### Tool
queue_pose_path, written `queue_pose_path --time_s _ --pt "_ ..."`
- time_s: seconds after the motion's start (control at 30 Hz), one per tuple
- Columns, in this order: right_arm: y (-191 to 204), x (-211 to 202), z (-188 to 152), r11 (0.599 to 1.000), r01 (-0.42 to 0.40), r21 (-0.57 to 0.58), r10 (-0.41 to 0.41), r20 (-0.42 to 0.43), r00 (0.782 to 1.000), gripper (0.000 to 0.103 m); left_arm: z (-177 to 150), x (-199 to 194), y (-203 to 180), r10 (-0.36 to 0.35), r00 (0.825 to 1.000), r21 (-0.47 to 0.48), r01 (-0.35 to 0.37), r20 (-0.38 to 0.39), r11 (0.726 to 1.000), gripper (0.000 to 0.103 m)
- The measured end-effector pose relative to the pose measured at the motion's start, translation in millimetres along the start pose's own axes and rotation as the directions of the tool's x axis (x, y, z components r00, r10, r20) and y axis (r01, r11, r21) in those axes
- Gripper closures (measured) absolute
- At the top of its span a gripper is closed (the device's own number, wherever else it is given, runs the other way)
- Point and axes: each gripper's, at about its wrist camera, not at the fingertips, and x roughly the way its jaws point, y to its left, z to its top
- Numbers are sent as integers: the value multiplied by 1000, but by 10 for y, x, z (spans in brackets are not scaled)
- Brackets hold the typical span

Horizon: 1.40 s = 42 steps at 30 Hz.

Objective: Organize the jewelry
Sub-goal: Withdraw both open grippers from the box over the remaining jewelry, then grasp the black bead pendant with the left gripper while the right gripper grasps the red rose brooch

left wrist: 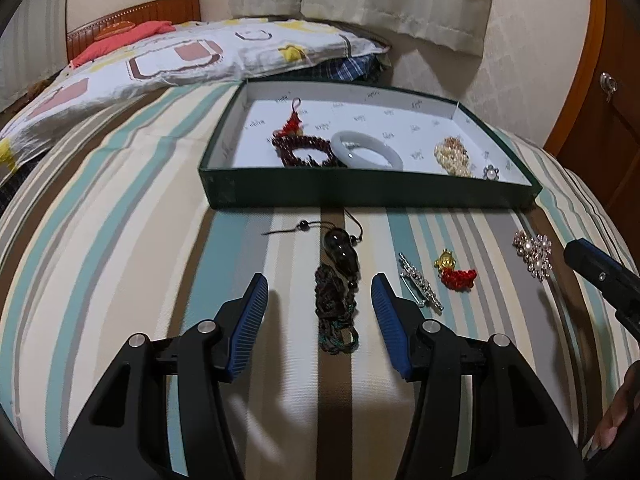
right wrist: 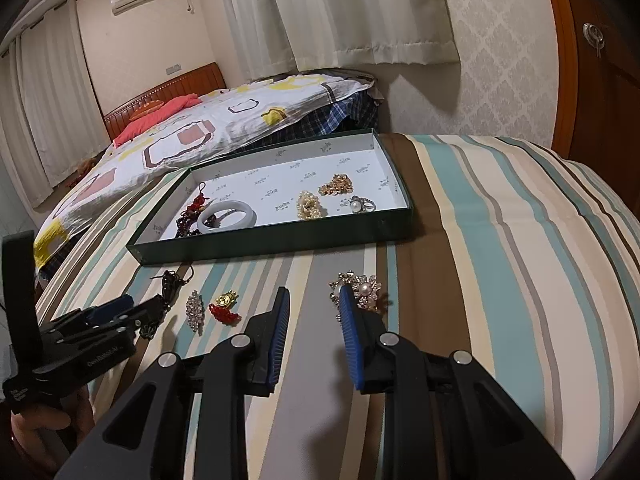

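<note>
A dark green shallow box (left wrist: pixel 360 188) (right wrist: pixel 280 242) lies on the striped bedspread and holds a white bangle (left wrist: pixel 366 148) (right wrist: pixel 226 216), dark red beads (left wrist: pixel 304 148), pearl and gold pieces (left wrist: pixel 454 156) (right wrist: pixel 312 205) and a ring (right wrist: pixel 362 205). In front of it lie a dark cord pendant (left wrist: pixel 338 272) (right wrist: pixel 168 286), a silver brooch (left wrist: pixel 420 284) (right wrist: pixel 195 308), a red-and-gold charm (left wrist: pixel 456 272) (right wrist: pixel 225 308) and a rhinestone flower brooch (left wrist: pixel 534 254) (right wrist: pixel 362 286). My left gripper (left wrist: pixel 320 292) is open, its jaws either side of the pendant's cord. My right gripper (right wrist: pixel 314 300) is open, beside the flower brooch.
The striped bedspread (left wrist: pixel 120 260) curves away on all sides. A patterned quilt (left wrist: pixel 160 60) and red pillow (left wrist: pixel 120 40) lie behind the box. A wooden cabinet (left wrist: pixel 600 120) stands at the right, curtains (right wrist: pixel 340 12) behind.
</note>
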Motion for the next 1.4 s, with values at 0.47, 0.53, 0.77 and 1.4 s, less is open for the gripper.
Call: queue_pose_path --time_s 0.47,0.53,0.77,1.4 --pt "155 88 -37 999 -24 -31 23 -30 999 76 6 6 78 -53 999 -4 53 4 999 91" --pt "203 100 -40 999 -31 -42 30 -37 999 76 15 -30 94 -52 998 -4 52 18 999 92" --pt "399 192 -29 995 -69 -77 64 -67 996 76 98 -235 214 -28 996 -13 29 83 999 92" --pt "703 623 -51 988 -100 -121 74 -202 977 76 210 -388 603 14 992 -106 -1 122 994 92"
